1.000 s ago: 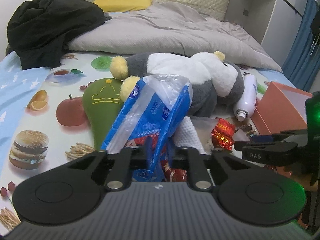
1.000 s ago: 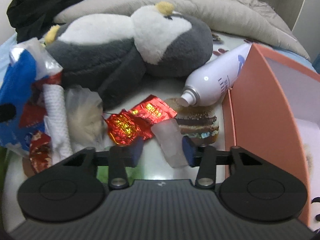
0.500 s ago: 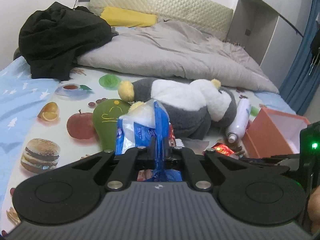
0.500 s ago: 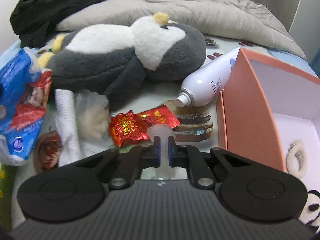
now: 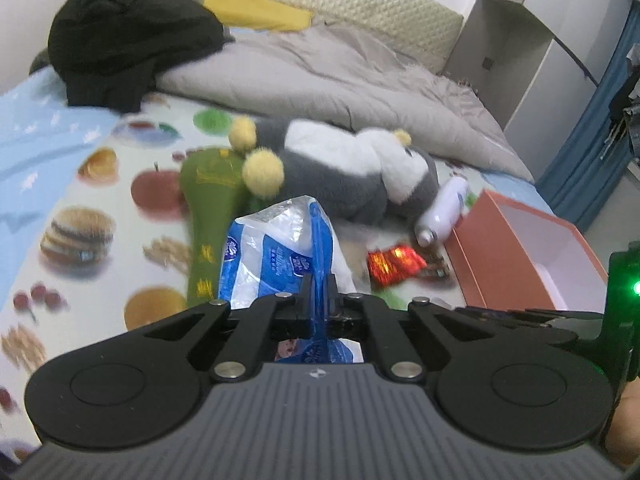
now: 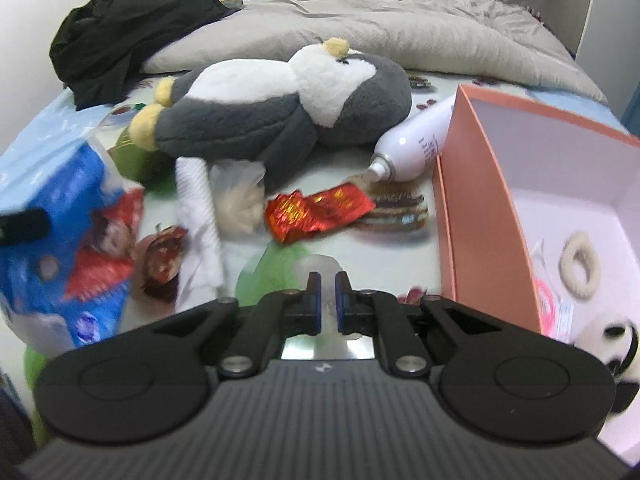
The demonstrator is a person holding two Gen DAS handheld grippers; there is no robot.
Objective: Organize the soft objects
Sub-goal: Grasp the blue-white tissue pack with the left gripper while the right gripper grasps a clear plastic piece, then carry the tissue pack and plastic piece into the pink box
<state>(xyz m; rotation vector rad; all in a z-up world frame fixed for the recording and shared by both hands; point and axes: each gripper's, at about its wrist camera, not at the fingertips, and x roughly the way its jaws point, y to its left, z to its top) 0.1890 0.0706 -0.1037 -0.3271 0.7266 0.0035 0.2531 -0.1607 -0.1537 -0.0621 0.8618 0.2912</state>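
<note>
Blue plastic tissue pack (image 5: 276,256), low centre of the left wrist view: pinched by a fold of its wrapper between the jaws of the left gripper (image 5: 319,292), bulk hanging ahead and to the left of the jaws, long axis roughly upright and leaning back toward the upper frame. Same pack at the far left edge of the right wrist view, blurred, apparently clear of the bed.

Small translucent whitish soft piece (image 6: 318,270), lower centre of the right wrist view: nipped between the blue pads of the right gripper (image 6: 325,298), jaws pressed nearly together on it, rounded end poking out just past the tips. What it is exactly, hard to tell.

Outward from there: orange box (image 6: 472,200) open at the right of the frame, just right of the jaws, with a pale ring and pink bits already lying inside. Nearer to the right gripper than to the left; probably the destination, so a short swing right and forward for the translucent piece, a longer carry across for the pack.

Left on the printed bed sheet (image 6: 348,248): red foil wrapper (image 6: 316,212) mid-frame, white spray bottle (image 6: 416,148) lying against the box wall, plush penguin (image 6: 280,104) on its side above, green plush (image 5: 212,200) beside it.
</note>
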